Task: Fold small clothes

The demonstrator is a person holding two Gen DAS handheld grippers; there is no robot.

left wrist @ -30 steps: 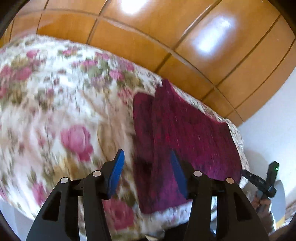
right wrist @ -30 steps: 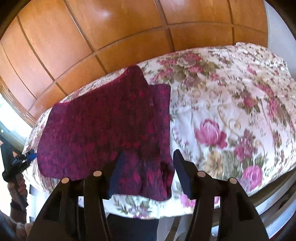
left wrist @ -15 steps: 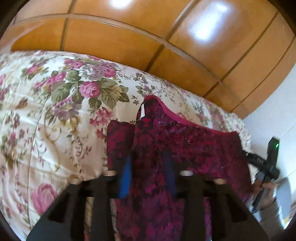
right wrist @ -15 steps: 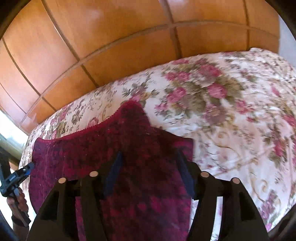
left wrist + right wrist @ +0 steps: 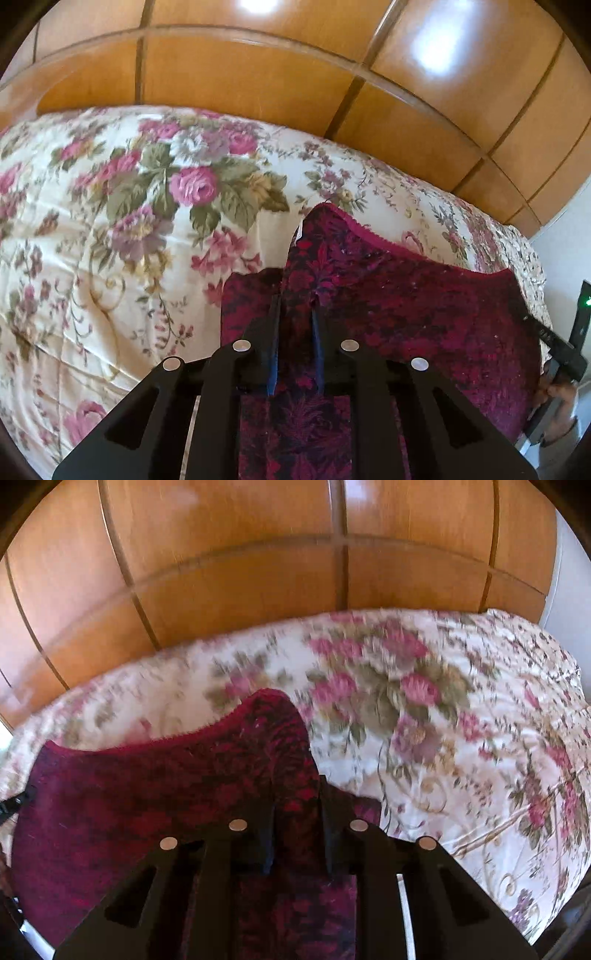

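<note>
Dark red garment lying on floral bedspread, gripped at both ends.
Left tool clamped on a raised fold of it; right tool likewise clamped on the cloth. Wooden panelled wall behind the bed.
</note>
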